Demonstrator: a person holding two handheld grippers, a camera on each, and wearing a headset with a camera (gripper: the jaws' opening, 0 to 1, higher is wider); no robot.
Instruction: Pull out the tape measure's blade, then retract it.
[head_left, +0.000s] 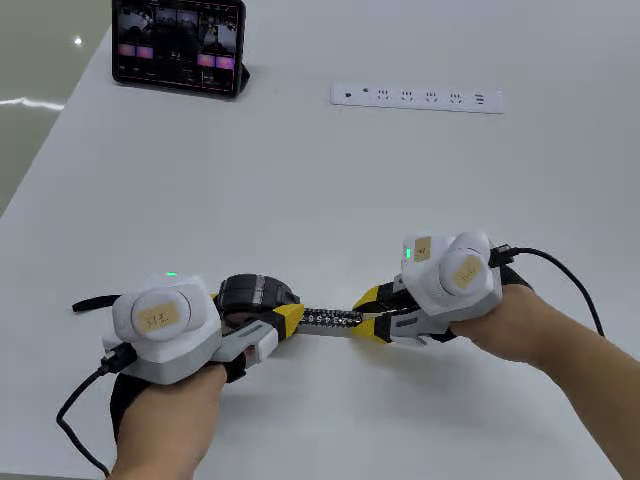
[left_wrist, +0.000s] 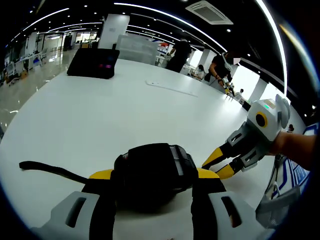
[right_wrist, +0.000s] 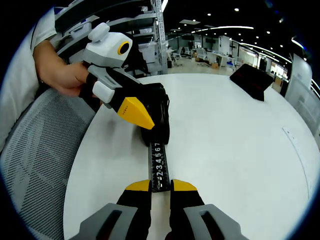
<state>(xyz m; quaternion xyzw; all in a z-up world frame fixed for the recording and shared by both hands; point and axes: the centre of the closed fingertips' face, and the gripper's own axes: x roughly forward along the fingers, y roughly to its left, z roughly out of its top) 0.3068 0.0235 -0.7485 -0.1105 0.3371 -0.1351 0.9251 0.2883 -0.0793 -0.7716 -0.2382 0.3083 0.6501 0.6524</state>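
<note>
A black tape measure case (head_left: 256, 294) rests on the white table (head_left: 320, 180). My left gripper (head_left: 283, 322) is shut on the case (left_wrist: 152, 170), its yellow-tipped jaws on either side of it. A short length of black blade (head_left: 328, 319) with white numerals runs from the case to my right gripper (head_left: 370, 315). In the right gripper view the blade (right_wrist: 158, 165) comes straight toward me and its end sits pinched between the yellow fingertips (right_wrist: 137, 186) of the right gripper (right_wrist: 160, 186). A black wrist strap (left_wrist: 47, 170) trails left from the case.
A dark tablet (head_left: 180, 45) stands propped at the far left of the table. A white power strip (head_left: 417, 97) lies at the far middle-right. Black cables (head_left: 565, 275) run from both grippers. People stand beyond the table (left_wrist: 220, 65) in the left gripper view.
</note>
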